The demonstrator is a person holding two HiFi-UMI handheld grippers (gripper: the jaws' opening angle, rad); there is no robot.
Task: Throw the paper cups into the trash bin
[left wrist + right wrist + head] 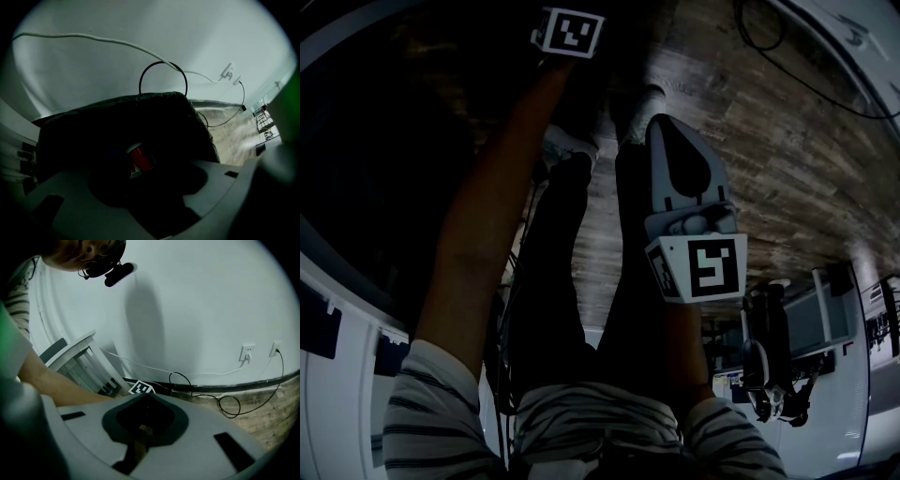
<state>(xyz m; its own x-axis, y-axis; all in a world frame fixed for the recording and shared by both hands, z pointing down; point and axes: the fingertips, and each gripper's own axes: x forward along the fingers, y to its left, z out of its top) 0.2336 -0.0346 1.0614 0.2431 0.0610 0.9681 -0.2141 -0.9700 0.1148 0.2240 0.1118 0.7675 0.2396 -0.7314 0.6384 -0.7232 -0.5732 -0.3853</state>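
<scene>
Step in hand: probably the drop of a red paper cup (139, 159) into the trash bin (112, 126); judged all but done.
Cup: tilted, white rim uppermost, deep in the dark of the bin; small in the left gripper view and clear of both jaws.
Left gripper (156, 183): jaws wide apart, nothing pressed between them, aimed down into the bin mouth.
Right gripper (144, 398): jaws together, tips meeting, nothing held.
Doing it well: lift straight up out of the mouth with jaws wide, well off the loose black liner (187, 122); check that the cup has dropped free before turning for another.
Left arm (487, 225): bare forearm stretched forward from a striped sleeve (441, 412) to the bin, marker cube (568, 32) at its far end.
Right hand: gripper low beside the legs (572, 281), pointing out over the wood floor (787, 159), idle.
Risk: a snag on the liner.
</scene>
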